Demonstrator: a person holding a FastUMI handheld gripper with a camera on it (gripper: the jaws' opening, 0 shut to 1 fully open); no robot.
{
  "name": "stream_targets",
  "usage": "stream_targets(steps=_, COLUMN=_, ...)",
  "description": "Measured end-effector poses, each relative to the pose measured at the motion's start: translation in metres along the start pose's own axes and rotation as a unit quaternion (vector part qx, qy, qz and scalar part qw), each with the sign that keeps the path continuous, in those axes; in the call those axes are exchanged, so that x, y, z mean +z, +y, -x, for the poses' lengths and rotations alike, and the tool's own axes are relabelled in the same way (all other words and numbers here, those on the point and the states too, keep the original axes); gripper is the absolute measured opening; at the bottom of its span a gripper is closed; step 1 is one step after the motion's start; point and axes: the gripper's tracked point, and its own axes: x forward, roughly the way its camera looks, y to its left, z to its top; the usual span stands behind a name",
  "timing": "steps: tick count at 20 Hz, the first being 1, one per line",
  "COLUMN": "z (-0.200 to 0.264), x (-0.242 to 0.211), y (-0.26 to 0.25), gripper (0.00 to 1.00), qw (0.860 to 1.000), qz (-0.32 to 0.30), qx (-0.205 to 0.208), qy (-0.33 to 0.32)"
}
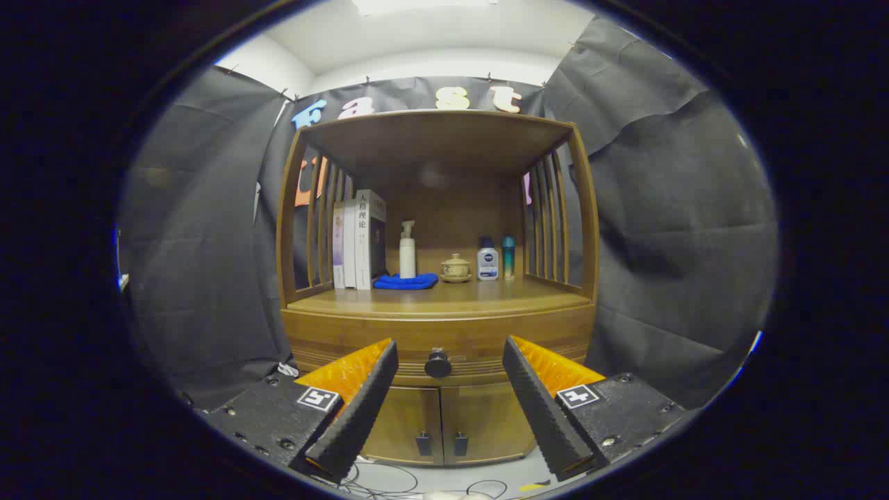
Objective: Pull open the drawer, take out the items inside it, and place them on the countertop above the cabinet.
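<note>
The drawer [439,340] is seen fully closed beneath the bench [444,295], so nothing has been taken out yet. The tool [450,354] is held spread apart and empty, its knob [438,363] framed between the fingers, untouched.

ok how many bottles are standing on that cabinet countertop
3: a white pump bottle beside the books, behind the blue cloth; a small white bottle and a teal bottle right of the lidded pot. Others may hide behind the books.
</note>
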Motion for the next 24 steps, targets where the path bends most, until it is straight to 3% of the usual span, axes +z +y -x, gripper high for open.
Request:
stream_targets(steps=15, z=-0.009, x=-0.013, y=0.004, gripper=0.99, qw=1.000, qz=0.006, qx=0.005, qy=0.003)
stream_targets(steps=24, z=-0.086, x=-0.062, y=0.011, gripper=0.99, qw=0.998, qz=0.052, qx=0.010, qy=0.037)
